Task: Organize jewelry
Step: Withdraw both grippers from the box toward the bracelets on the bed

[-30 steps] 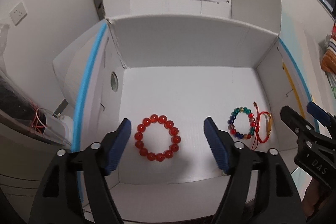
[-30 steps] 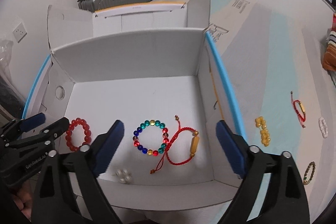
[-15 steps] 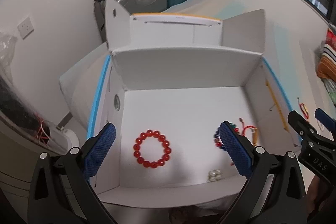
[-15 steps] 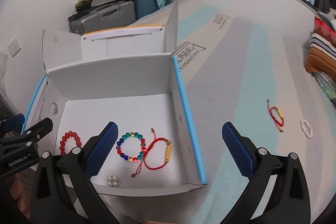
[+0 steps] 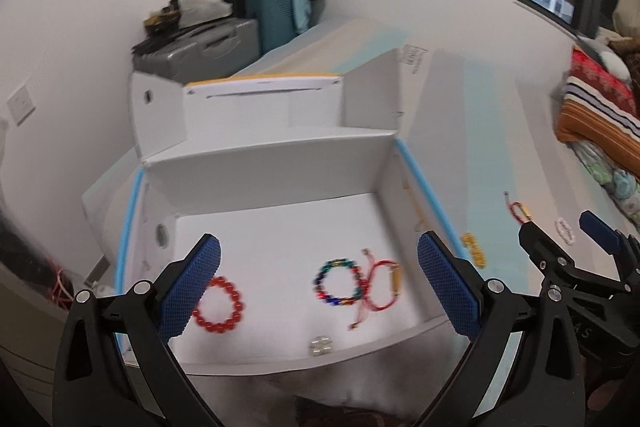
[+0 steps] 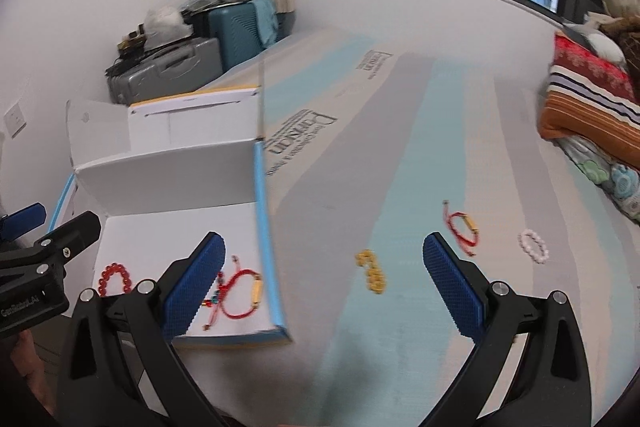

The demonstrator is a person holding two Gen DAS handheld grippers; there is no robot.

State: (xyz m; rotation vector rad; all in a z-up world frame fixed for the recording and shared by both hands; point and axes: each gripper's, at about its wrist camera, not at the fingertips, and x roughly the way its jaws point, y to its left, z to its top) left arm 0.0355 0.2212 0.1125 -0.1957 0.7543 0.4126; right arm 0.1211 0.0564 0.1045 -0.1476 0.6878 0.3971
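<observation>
Now that both tongs, left (image 5: 318,281) and right (image 6: 324,281), have lifted back from the box (image 5: 280,171) with jaws wide and empty, four pieces lie inside it; the yellow bracelet (image 6: 372,270) waits right of the box.

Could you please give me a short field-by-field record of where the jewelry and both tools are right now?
container: white box, open
in box: red bead bracelet; multicolour bead bracelet; red cord bracelet; small pearl piece
outside on mat: yellow bead bracelet; second red cord bracelet; white bead bracelet
left tool: open, empty
right tool: open, empty
</observation>
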